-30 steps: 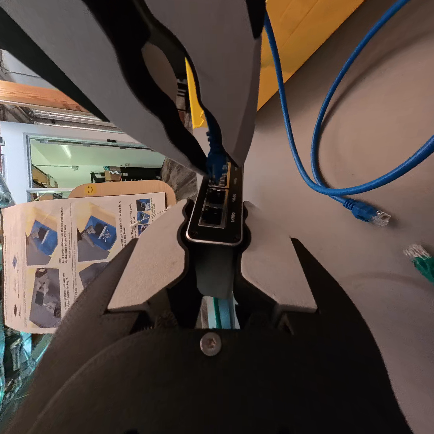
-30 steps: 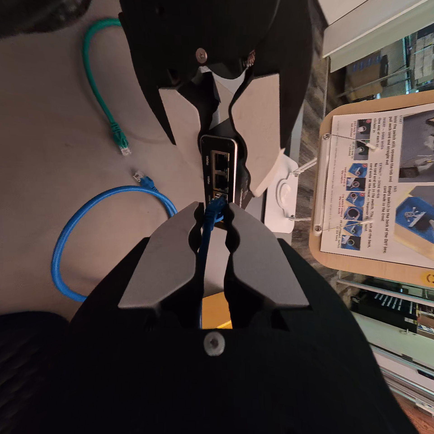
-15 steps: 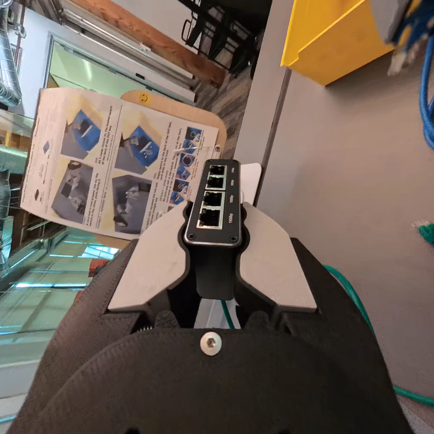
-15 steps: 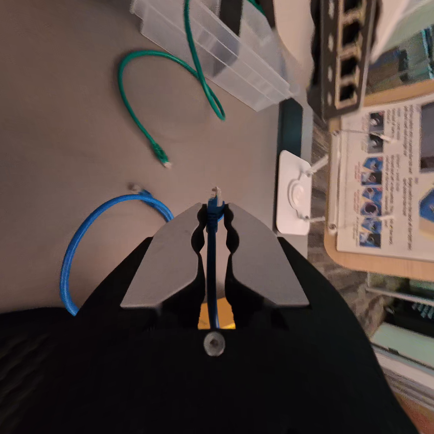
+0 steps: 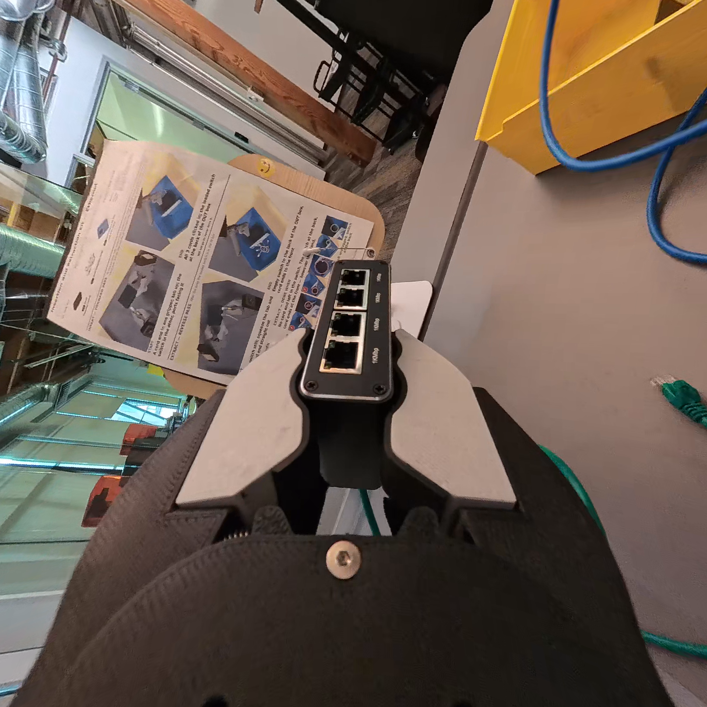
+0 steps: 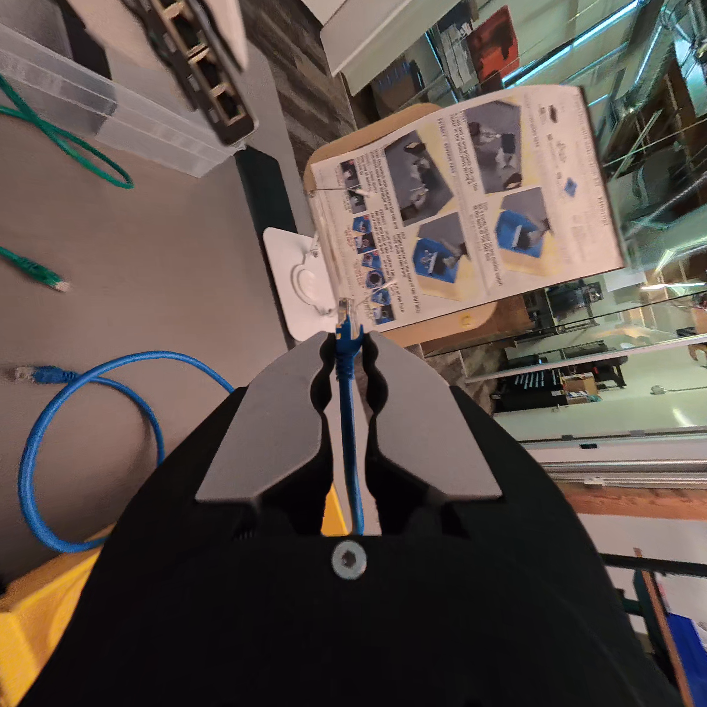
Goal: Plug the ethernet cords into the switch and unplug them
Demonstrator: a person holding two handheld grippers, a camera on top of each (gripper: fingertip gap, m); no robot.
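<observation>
A second ago the blue ethernet cord sat plugged into the far port of the network switch; now its plug is out and the two grippers are apart. All four ports in the left wrist view stand empty, and the right gripper no longer fills that view's top.

The left gripper is clamped on the switch, its grey fingers pressing both long sides of the black metal body near the lower end. The switch points away from the camera, port face up, four silver-rimmed jacks in a row with white lettering beside them and two screws at the near edge.

The right gripper is closed on the blue cord just behind its connector; the clear plug and blue boot stick out past the fingertips, and the cable runs back between the fingers. In the right wrist view the switch appears at top left, blurred and cut by the frame edge.

On the grey table lie the rest of the blue cord's loop, with its other plug, and a green ethernet cord, its plug near the right edge of the left view. A yellow bin holds part of the blue cable. An instruction sheet on a wooden board stands beyond the table edge, beside a white stand. The clear plastic tray is motion-blurred and only partly in view.
</observation>
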